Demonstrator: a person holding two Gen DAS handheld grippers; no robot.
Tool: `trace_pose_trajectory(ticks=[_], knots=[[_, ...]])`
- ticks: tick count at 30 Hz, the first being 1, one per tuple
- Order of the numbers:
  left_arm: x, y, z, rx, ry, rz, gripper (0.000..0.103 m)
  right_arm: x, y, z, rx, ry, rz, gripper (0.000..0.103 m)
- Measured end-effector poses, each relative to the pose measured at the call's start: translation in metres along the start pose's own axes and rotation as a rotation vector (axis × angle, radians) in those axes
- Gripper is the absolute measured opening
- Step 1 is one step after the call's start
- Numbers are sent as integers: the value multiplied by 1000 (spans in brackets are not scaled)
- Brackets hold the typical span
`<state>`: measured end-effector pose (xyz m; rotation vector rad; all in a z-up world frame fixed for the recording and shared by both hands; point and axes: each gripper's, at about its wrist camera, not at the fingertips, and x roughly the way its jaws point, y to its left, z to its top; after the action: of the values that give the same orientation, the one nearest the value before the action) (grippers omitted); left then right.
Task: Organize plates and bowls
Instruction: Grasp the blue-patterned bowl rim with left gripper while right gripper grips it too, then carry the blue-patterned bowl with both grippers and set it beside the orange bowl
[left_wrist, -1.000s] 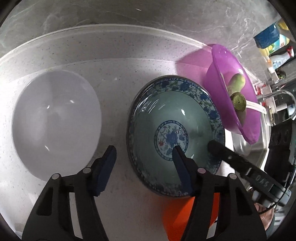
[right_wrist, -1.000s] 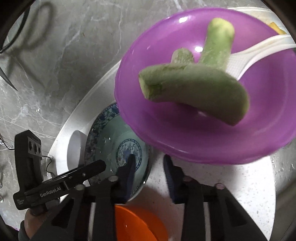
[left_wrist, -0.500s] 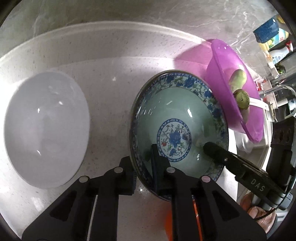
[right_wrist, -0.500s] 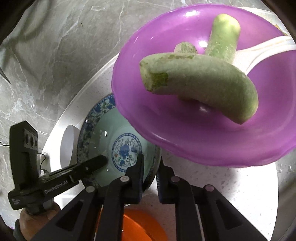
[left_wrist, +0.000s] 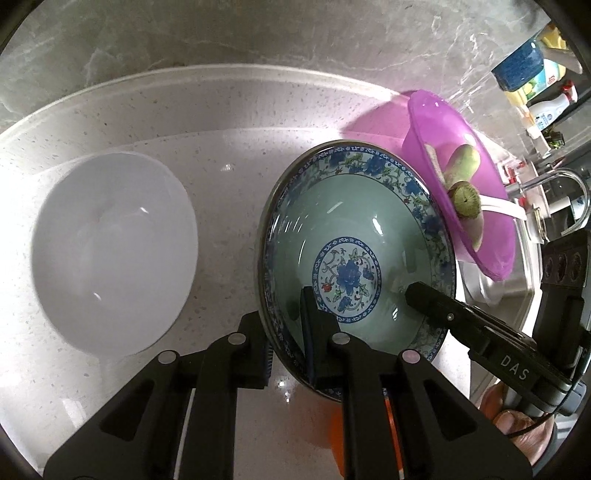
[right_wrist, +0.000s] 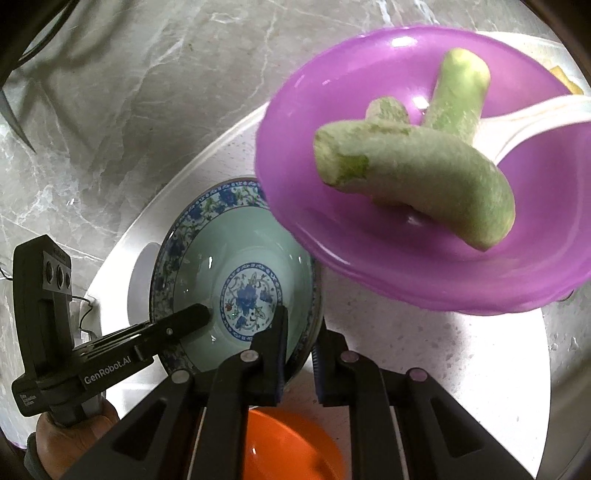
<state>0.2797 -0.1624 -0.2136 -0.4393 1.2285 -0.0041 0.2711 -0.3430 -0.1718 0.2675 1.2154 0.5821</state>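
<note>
I have both tools clenched on the same dish. In the left wrist view my left gripper (left_wrist: 286, 341) pinches the near rim of the blue-and-green patterned bowl (left_wrist: 354, 236), one finger inside the bowl and the other outside its wall at lower centre of the frame. The right gripper (left_wrist: 421, 295) reaches into the bowl from the lower right, a hand (left_wrist: 524, 424) behind it at the frame's bottom right corner.

From the right wrist view, my right gripper (right_wrist: 297, 354) clamps the bowl's rim (right_wrist: 312, 280) at lower centre, one finger inside over the green glaze, the other outside. The left gripper (right_wrist: 192, 314) comes in from the lower left with its tip in the bowl.

The patterned bowl sits at the middle of a pale speckled countertop (left_wrist: 221, 122). A white bowl (left_wrist: 110, 251) lies well to its left in the left view. A purple bowl (right_wrist: 424, 229) fills the upper right, overlapping the patterned bowl's far edge; it carries green vegetable pieces (right_wrist: 417, 184) and a white spoon (right_wrist: 535, 122). An orange dish (right_wrist: 288, 446) shows at the bottom edge, below the patterned bowl.
</note>
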Motion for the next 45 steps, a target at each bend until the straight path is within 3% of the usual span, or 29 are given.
trace_pose_trajectory(ticks=[7, 20, 30, 39, 45], knots=[[-27, 2, -11, 5, -24, 5, 11, -9, 14, -9, -6, 9, 22, 14], [-82, 8, -66, 3, -71, -37, 11, -44, 49, -44, -79, -7, 31, 14], [-108, -1, -166, 59, -30, -107, 12, -93, 54, -120, -130, 18, -12, 14], [-88, 8, -257, 127, 79, -81, 14, -85, 45, -199, -90, 99, -69, 14], [-69, 3, -282, 165, 104, -56, 14, -75, 29, -225, -58, 116, -77, 14]])
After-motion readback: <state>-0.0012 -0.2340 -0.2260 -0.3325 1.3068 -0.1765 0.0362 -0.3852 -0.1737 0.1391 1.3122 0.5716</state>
